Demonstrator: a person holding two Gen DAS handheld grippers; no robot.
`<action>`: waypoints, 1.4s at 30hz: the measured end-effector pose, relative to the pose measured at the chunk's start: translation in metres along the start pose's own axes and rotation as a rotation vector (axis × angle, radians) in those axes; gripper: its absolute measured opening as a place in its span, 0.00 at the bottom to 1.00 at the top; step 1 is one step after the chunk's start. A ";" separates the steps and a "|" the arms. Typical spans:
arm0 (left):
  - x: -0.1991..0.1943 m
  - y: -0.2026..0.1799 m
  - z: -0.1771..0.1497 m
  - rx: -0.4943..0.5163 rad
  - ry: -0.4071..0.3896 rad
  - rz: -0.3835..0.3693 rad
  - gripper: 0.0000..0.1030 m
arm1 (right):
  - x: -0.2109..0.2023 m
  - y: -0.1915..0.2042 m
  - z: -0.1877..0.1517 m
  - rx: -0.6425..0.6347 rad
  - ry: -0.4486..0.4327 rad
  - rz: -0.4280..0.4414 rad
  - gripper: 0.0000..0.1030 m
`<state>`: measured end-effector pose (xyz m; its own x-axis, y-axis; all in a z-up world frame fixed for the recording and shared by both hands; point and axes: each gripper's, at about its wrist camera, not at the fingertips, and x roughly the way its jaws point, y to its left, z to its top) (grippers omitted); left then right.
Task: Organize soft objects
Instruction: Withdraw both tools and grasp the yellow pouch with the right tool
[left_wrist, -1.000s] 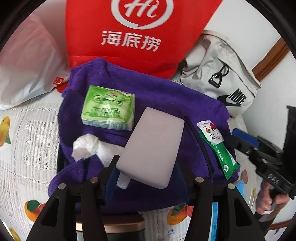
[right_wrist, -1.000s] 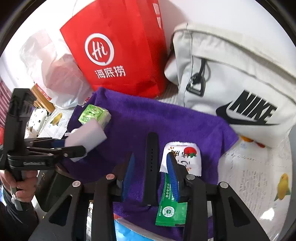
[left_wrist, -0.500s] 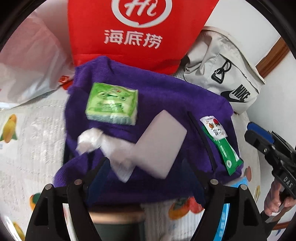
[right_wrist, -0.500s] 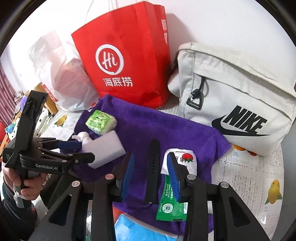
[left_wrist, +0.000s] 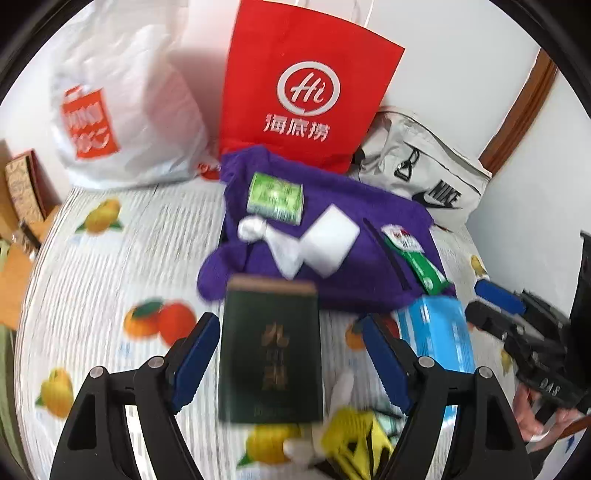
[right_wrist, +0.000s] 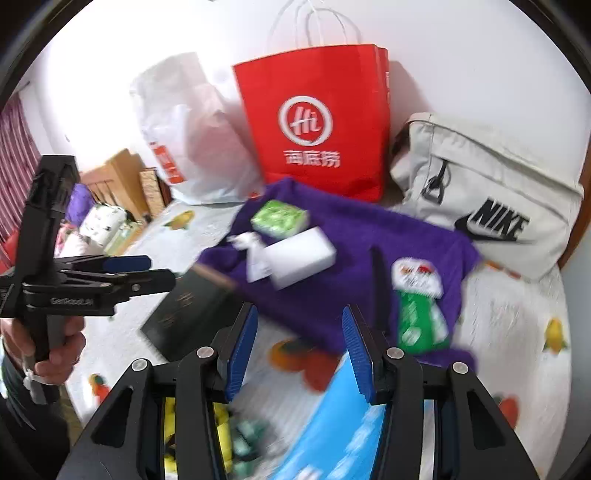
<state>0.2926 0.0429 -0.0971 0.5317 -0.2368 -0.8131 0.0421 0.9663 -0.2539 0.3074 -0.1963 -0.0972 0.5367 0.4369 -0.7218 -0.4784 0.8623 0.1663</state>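
A purple towel (left_wrist: 332, 280) (right_wrist: 354, 266) lies on the fruit-print cloth. On it rest a white sponge block (left_wrist: 328, 240) (right_wrist: 299, 256), a green tissue pack (left_wrist: 275, 197) (right_wrist: 279, 218), a knotted white tissue (left_wrist: 253, 229), a black strap (right_wrist: 380, 288) and a green and white sachet (left_wrist: 413, 254) (right_wrist: 417, 299). My left gripper (left_wrist: 286, 363) is open and empty, well back from the towel, above a dark green box (left_wrist: 269, 354). My right gripper (right_wrist: 297, 354) is open and empty, near the towel's front edge.
A red paper bag (left_wrist: 303, 96) (right_wrist: 317, 122), a white plastic bag (left_wrist: 122, 110) and a grey Nike bag (right_wrist: 491, 199) stand behind the towel. A blue packet (left_wrist: 439, 332) (right_wrist: 343, 424) and yellow items (left_wrist: 354, 443) lie at the front.
The left gripper let go of the white sponge on the towel, opened and pulled back. The right gripper also drew back from the strap and sachet.
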 end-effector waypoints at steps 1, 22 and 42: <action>-0.005 0.002 -0.007 -0.004 0.007 -0.015 0.76 | -0.005 0.007 -0.010 0.010 0.000 0.012 0.46; -0.022 0.052 -0.153 -0.062 0.070 0.010 0.76 | 0.033 0.118 -0.129 -0.094 0.125 -0.050 0.55; -0.023 0.017 -0.169 -0.014 0.077 -0.134 0.76 | -0.040 0.097 -0.147 0.012 -0.004 -0.025 0.30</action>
<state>0.1384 0.0481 -0.1713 0.4553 -0.3708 -0.8094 0.0961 0.9243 -0.3693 0.1378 -0.1678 -0.1513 0.5509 0.4166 -0.7232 -0.4564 0.8758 0.1568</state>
